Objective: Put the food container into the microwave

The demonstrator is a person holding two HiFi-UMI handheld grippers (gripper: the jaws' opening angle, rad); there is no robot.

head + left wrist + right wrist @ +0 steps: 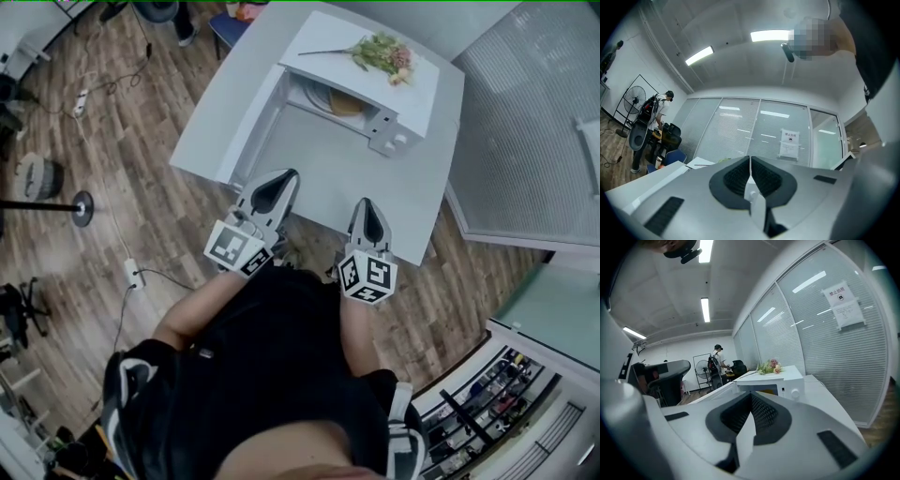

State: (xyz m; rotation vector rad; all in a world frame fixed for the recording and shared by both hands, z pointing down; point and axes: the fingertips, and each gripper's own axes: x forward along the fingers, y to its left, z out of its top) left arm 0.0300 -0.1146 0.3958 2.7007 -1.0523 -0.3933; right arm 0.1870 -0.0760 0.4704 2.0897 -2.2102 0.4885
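Observation:
A white microwave point(375, 70) stands on the white table point(375, 187) with its door point(251, 127) swung open to the left. In its cavity lies a yellowish round thing point(345, 103), partly hidden by the top; it looks like the food container. The right gripper view shows the same microwave point(785, 380) and a yellow glow in its cavity point(768, 391). My left gripper point(283, 180) and right gripper point(367, 210) hang side by side over the table's near edge, both shut and holding nothing. Their jaws meet in the left gripper view point(750, 161) and the right gripper view point(751, 401).
A bunch of flowers point(382, 52) lies on top of the microwave. A standing fan point(701, 366) and a person point(716, 363) are far behind the table. A glass wall with blinds point(811, 343) runs along the right. Cables and a power strip point(131, 273) lie on the wooden floor.

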